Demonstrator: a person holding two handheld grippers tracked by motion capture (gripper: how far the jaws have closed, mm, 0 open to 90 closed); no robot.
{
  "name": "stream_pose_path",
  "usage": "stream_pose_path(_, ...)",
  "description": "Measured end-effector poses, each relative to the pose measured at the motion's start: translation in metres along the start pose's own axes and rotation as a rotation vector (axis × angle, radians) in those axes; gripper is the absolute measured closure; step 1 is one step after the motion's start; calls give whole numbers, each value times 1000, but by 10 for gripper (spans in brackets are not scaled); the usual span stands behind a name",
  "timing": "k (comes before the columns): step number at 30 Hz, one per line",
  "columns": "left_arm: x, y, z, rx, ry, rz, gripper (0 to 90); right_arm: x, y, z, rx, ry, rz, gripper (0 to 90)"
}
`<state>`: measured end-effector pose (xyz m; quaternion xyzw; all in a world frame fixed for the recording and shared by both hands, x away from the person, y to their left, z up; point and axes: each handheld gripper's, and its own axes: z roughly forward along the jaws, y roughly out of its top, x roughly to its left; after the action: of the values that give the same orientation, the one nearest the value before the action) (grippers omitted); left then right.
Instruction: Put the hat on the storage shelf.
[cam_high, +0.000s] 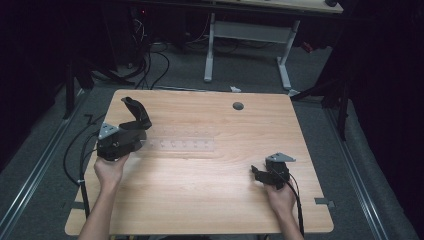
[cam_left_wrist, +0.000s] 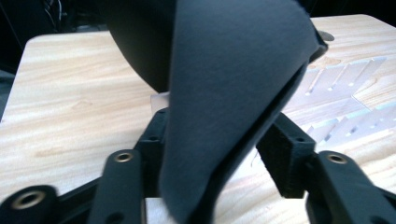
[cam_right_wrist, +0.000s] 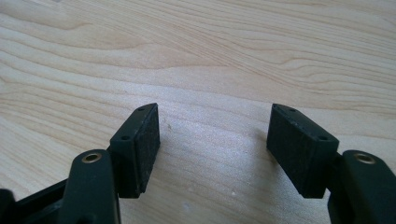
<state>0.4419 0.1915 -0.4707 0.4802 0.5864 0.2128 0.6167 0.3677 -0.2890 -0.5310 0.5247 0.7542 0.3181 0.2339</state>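
- Spanning most of the high view, the wooden table (cam_high: 210, 200) carries everything, with a round hole (cam_high: 238, 106) near its far edge.
- Lying flat beside the left gripper, a clear plastic organizer tray (cam_high: 182, 145) stretches toward the table's middle.
- Standing up between the left gripper's (cam_high: 131, 134) jaws, a dark folded cloth (cam_left_wrist: 233, 93) sits over the tray's left end; the jaws are apart, the right pad clear of the cloth.
- Resting near the right front corner, the right gripper (cam_high: 256, 172) has its jaws wide apart over bare wood.
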Motion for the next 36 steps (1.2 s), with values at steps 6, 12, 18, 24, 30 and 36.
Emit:
stream_pose_path(6, 0, 2, -9, 7, 14, -9, 388, 0, 0, 0, 0, 0, 0, 349)
stream_pose_path(12, 4, -5, -23, 9, 29, -8, 383, 0, 0, 0, 0, 1, 0, 348)
stream_pose_path(18, 6, -11, -38, 0, 42, -26, 383, 0, 0, 0, 1, 1, 0, 346)
stream_pose_path(24, 3, -22, -51, -4, 32, -47, 383, 0, 0, 0, 0, 2, -1, 345)
stream_pose_path(30, -3, -30, -59, 16, 3, -36, 381, 0, 0, 0, 1, 2, -3, 346)
stream_pose_path(36, -12, -41, -63, 36, -27, -40, 383, 0, 0, 0, 0, 1, -4, 345)
